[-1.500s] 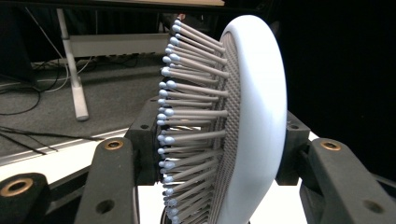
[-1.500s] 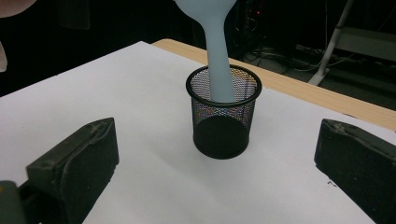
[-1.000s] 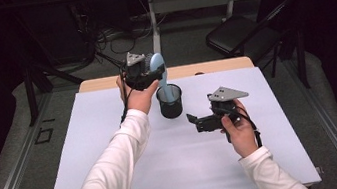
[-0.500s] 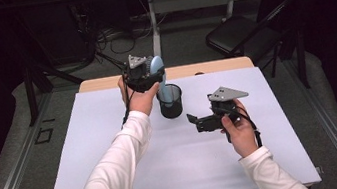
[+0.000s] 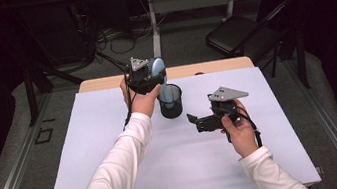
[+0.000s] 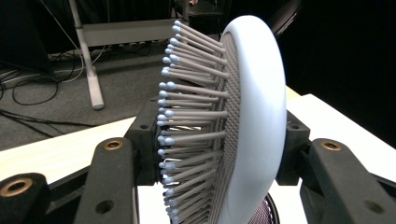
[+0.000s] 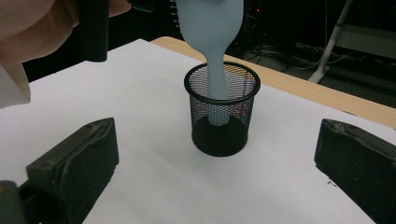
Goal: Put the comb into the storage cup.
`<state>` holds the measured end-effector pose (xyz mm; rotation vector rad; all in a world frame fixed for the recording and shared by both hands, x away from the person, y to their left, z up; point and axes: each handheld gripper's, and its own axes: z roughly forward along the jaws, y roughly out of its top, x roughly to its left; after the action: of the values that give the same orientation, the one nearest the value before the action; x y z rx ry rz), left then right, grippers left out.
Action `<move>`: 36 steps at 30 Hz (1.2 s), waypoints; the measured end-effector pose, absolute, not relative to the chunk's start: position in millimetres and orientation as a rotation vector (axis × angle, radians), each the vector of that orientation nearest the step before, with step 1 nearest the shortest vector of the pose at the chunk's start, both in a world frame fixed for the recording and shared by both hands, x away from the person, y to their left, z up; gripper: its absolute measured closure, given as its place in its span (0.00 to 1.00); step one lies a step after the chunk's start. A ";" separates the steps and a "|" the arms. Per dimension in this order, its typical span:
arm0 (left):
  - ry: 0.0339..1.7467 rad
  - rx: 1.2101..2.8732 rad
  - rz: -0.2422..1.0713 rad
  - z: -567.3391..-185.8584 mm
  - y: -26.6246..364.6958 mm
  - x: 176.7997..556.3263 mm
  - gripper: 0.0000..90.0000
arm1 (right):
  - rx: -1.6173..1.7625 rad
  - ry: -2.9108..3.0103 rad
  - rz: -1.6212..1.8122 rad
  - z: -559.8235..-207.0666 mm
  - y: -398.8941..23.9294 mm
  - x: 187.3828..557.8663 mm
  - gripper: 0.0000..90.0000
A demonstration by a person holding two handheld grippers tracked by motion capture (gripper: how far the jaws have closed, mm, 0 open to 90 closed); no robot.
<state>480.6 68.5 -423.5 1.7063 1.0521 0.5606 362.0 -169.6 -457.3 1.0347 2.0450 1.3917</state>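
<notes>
A light blue hairbrush point(image 5: 158, 68) stands upright, and my left gripper point(image 5: 155, 74) is shut on its head. In the left gripper view the jaws press on both sides of the brush point(image 6: 254, 107), with its bristles pointing left. The handle point(image 7: 215, 70) reaches down into a black mesh cup point(image 7: 219, 123) standing on the white table cover point(image 5: 111, 128). The cup point(image 5: 171, 105) sits near the far middle of the table. My right gripper point(image 5: 195, 122) rests lower right of the cup, pointing at it. Its jaws point(image 7: 215, 168) stand wide open with nothing between them.
The wooden table edge point(image 5: 203, 68) shows beyond the white cover. A dark folding chair point(image 5: 241, 33) and a table leg point(image 5: 154, 21) with cables stand behind the table. A hand and white sleeve point(image 7: 28, 42) sit left of the cup.
The left gripper with the brush has barely shifted above the cup. The right gripper has stayed where it was.
</notes>
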 end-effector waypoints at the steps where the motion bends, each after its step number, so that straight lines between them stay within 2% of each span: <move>1: 1.052 1.710 0.560 -423.9 68.2 480.7 0.54 | 1.035 2.044 1.392 -457.3 -169.5 362.0 0.00; 36: 1.034 1.755 0.571 -435.0 58.2 482.6 0.53 | 1.028 2.046 1.393 -456.8 -169.0 361.6 0.00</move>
<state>482.6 58.2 -435.0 1.7547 1.0335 0.5713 361.6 -169.0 -456.8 1.0277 2.0457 1.3930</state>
